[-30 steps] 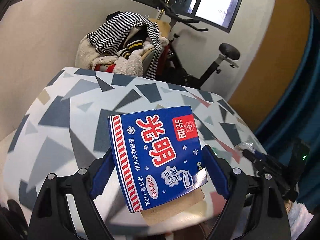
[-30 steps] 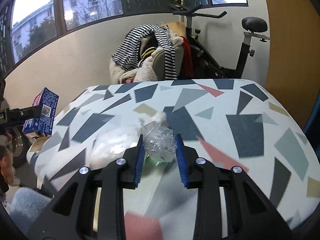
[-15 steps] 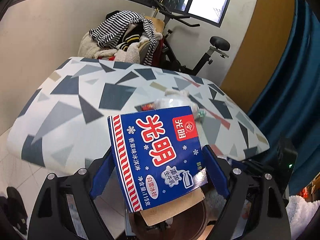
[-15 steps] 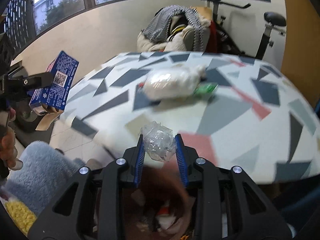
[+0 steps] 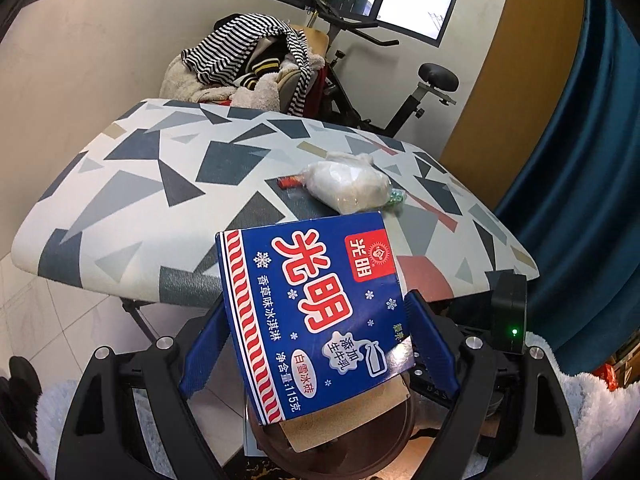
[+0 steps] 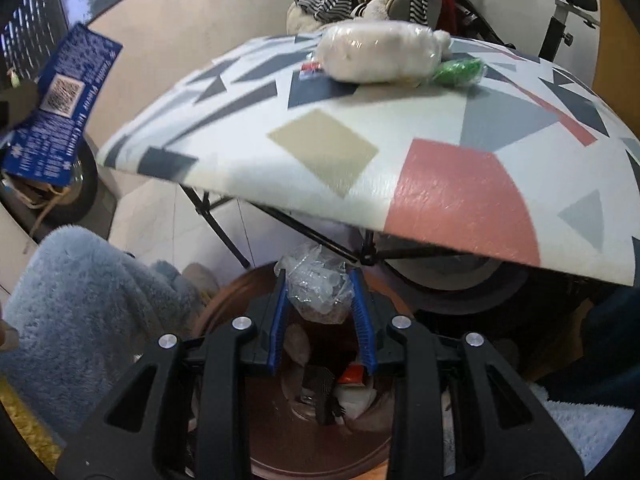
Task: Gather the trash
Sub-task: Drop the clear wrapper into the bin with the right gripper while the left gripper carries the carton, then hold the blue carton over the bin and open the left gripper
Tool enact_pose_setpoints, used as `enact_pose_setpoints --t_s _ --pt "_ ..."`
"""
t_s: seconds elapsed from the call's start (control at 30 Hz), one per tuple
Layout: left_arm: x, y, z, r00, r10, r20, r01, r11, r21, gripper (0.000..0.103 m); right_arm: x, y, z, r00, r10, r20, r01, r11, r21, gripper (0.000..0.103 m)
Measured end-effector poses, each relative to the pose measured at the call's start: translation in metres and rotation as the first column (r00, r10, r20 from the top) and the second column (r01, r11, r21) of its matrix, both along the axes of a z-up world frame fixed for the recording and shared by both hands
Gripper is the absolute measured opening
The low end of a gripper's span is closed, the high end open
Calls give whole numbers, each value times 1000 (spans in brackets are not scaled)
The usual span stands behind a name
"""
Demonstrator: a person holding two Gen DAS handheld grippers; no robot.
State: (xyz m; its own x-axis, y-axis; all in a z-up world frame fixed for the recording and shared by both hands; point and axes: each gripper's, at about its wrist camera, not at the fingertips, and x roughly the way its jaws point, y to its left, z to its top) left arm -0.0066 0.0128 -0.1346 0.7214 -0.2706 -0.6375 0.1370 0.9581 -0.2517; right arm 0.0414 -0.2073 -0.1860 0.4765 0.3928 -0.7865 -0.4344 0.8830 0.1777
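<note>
Each claw (image 5: 316, 344) is black with cut-out arms, silver screws and ribbed blue pads (image 6: 278, 320)

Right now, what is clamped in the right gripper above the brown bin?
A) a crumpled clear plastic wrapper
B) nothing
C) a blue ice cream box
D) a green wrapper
A: in the right wrist view the right gripper has its blue pads pressed on a crumpled clear plastic wrapper, with the brown bin open below it.

Tilted blue ice-cream carton (image 5: 316, 312) and crumpled clear wrapper (image 6: 320, 286), each clamped, apparently above a brown bin (image 6: 240, 432).
</note>
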Motion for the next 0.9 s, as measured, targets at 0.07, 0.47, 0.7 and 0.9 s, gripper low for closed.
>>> enact_pose_setpoints --t_s 0.07,0.47,0.7,0.9 --pt "-1 1 -1 1000 3 1 -3 1000 -3 83 -2 3 0 1000 0 3 0 1000 -14 33" --pt "-2 -3 -8 1000 -10 -6 10 1000 2 84 -10 -7 15 992 -68 104 67 998 5 64" --pt "-5 -12 -18 998 -59 24 59 998 15 84 -13 -27 36 964 -127 232 123 992 32 91" --pt "-3 -24 -33 994 -112 15 111 993 34 84 -16 -42 52 930 -177 323 174 984 40 97"
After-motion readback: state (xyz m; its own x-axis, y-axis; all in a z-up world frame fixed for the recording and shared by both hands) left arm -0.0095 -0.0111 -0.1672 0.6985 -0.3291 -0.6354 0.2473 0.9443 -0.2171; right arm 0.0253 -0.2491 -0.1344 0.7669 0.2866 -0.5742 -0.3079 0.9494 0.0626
